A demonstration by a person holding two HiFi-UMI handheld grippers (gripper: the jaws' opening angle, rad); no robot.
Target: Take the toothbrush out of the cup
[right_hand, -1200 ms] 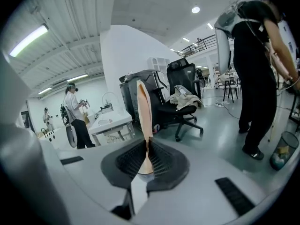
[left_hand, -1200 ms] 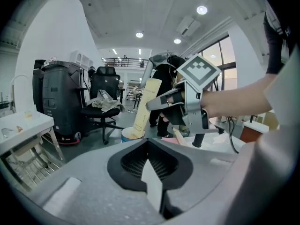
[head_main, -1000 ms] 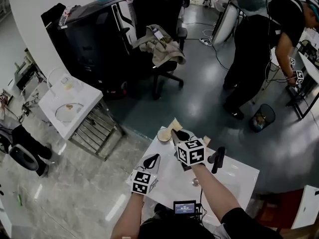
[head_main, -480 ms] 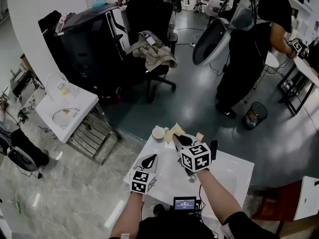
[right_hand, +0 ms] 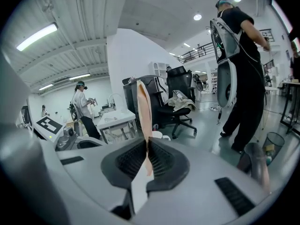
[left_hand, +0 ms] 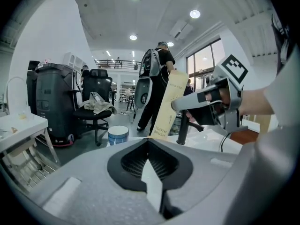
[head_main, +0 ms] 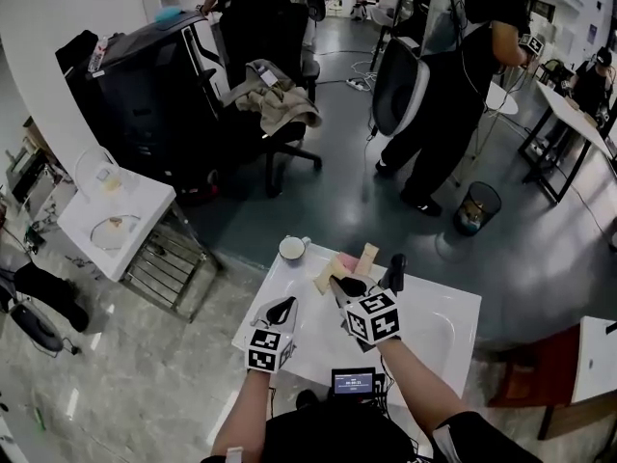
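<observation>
- Pinching the flat cardboard toothbrush carton [left_hand: 168, 104] edge-on: right gripper [right_hand: 146, 157] jaws are clamping it mid-length, clear of the cup [head_main: 292, 248].
- Left gripper [left_hand: 149, 158] jaws are sitting closed, holding nothing.
- Risk: the thin, smooth card is probably prone to pivoting or slipping in the ribbed pads, and a swing could be clipping the black faucet [head_main: 394, 272].
- The round blue-and-white cup is standing at the white counter [head_main: 439, 321] corner.

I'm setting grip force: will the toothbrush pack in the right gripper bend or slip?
The toothbrush pack looks like thin flat card, so it is probably light and slightly bendy. The right gripper pinches only its lower end, so the long free end may wobble. Its smooth faces might slip if loosely held.
</observation>
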